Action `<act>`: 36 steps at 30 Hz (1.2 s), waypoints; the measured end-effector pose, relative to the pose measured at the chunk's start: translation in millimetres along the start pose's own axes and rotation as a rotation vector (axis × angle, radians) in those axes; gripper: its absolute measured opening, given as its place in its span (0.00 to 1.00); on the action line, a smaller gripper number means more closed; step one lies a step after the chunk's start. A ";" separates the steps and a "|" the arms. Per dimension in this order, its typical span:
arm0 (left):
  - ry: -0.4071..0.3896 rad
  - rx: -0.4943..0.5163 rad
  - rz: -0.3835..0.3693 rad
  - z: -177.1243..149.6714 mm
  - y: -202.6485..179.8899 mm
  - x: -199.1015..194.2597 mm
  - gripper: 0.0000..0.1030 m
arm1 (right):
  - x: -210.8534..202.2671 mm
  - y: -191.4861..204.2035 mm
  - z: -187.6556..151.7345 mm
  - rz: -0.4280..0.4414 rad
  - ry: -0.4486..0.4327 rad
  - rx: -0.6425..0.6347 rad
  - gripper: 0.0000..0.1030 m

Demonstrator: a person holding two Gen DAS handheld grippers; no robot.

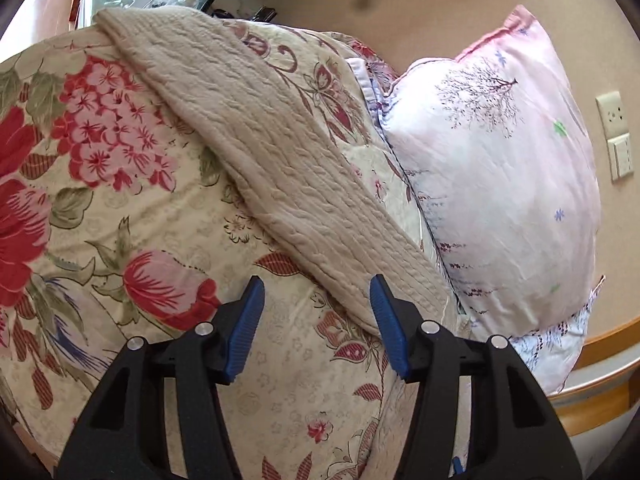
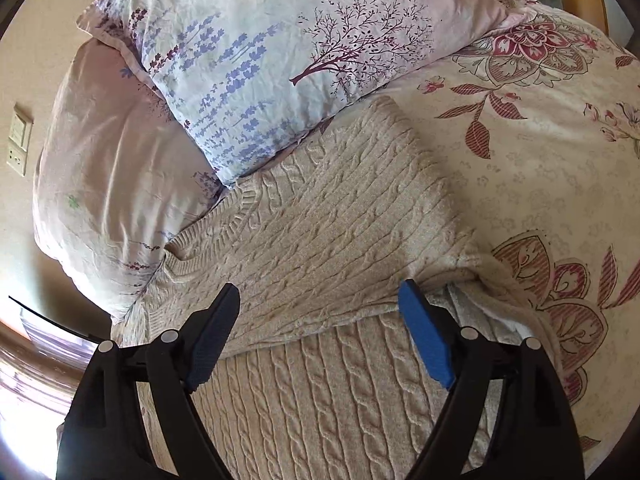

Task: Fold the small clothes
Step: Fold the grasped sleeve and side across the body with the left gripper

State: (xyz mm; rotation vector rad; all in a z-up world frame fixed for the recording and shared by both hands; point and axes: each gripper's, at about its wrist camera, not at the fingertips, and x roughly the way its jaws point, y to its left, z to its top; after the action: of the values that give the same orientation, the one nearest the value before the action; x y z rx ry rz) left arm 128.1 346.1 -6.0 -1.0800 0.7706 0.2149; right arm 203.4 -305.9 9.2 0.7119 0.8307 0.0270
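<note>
A beige cable-knit sweater (image 2: pixel 328 232) lies on a floral bedspread (image 2: pixel 540 152), partly folded, with one layer turned over another near my right gripper. In the left wrist view the sweater (image 1: pixel 248 152) runs as a long band from the upper left down to the right. My left gripper (image 1: pixel 316 304) is open and empty above the bedspread (image 1: pixel 132 208), just left of the sweater's lower edge. My right gripper (image 2: pixel 320 312) is open and empty, hovering over the sweater's folded edge.
Two pale pink pillows (image 2: pixel 256 52) with tree and lavender prints lie at the head of the bed, touching the sweater's collar end. One pillow shows in the left wrist view (image 1: pixel 500 168). A wall with a socket plate (image 1: pixel 616 136) and a wooden bed frame (image 1: pixel 592 400) lie beyond.
</note>
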 end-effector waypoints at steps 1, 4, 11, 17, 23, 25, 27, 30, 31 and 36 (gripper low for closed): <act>-0.003 -0.018 -0.009 1.4 0.6 1.6 0.52 | -0.8 0.6 -1.0 0.006 0.005 0.001 0.81; -0.018 -0.063 -0.026 3.2 -2.0 7.4 0.50 | -3.1 -0.4 -3.5 0.026 0.019 0.017 0.81; -0.078 -0.213 -0.048 13.0 8.5 19.4 0.21 | -14.4 -3.0 -5.7 0.051 0.021 0.030 0.81; -0.132 -0.246 -0.093 15.4 0.1 22.0 0.07 | -25.5 -2.9 -5.0 0.078 -0.001 0.009 0.81; -0.139 -0.112 -0.287 -0.1 -60.6 11.1 0.07 | -34.6 -6.6 -5.5 0.089 -0.026 -0.012 0.81; -0.114 -0.048 -0.359 -12.7 -87.8 13.6 0.06 | -36.1 -7.7 -6.4 0.092 -0.030 -0.018 0.81; -0.069 0.020 -0.420 -29.9 -115.4 21.2 0.06 | -37.2 -8.4 -7.7 0.091 -0.034 -0.025 0.81; 0.024 0.120 -0.485 -64.6 -153.3 40.0 0.06 | -40.2 -10.3 -9.5 0.089 -0.038 -0.036 0.81; 0.059 0.146 -0.503 -77.8 -162.6 47.4 0.06 | -41.3 -10.8 -10.0 0.088 -0.040 -0.039 0.81; 0.239 0.219 -0.491 -145.4 -185.8 98.0 0.06 | -47.3 -13.6 -11.3 0.083 -0.051 -0.054 0.81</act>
State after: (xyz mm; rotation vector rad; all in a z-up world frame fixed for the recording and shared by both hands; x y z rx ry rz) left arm 227.7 113.1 26.2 -1.0622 0.6975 -0.4126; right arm 159.9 -323.6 27.6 0.6937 0.7485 0.1053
